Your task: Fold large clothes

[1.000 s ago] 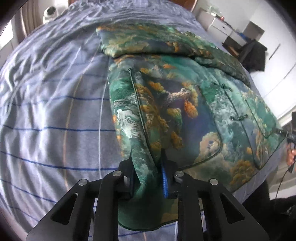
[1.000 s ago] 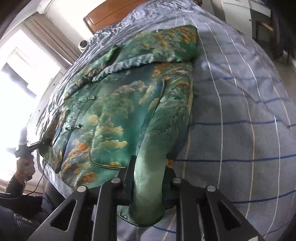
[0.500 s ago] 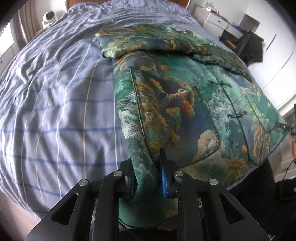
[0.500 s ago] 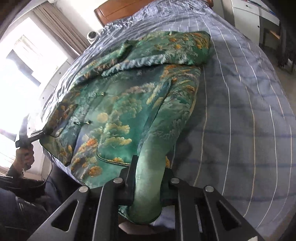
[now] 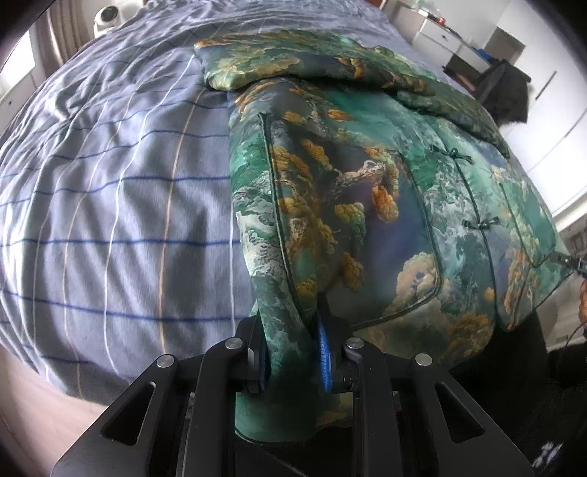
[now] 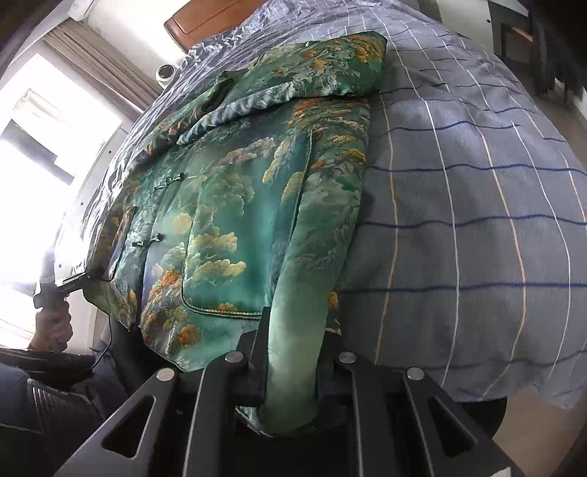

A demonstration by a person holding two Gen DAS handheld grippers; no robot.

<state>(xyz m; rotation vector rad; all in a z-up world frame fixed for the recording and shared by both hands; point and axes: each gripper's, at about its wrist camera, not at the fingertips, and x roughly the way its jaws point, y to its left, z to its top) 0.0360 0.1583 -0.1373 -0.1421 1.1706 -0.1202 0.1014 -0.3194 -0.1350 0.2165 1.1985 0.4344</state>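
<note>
A green jacket [image 5: 367,205] printed with orange trees and clouds lies front up on the striped blue-grey bed sheet [image 5: 110,205], its sleeves folded across the chest. My left gripper [image 5: 291,341] is shut on the jacket's hem at one bottom corner, and fabric bunches between the blue pads. In the right wrist view the jacket [image 6: 234,205] stretches away up the bed, and my right gripper [image 6: 293,352] is shut on the opposite hem corner. Each view shows the other gripper small at the far corner: the right one [image 5: 572,261] and the left one [image 6: 69,284], held by a hand [image 6: 51,323].
The hem hangs over the bed's near edge, with bare floor [image 5: 22,396] below. A wooden headboard [image 6: 205,22] and a small white camera [image 6: 165,71] stand at the far end. White drawers [image 5: 440,33] and a dark chair [image 5: 506,88] stand on one side, a bright window [image 6: 29,146] on the other.
Both grippers have drawn back toward the foot of the bed with the hem in them. The jacket has slid along the sheet, and its bottom edge now overhangs the mattress.
</note>
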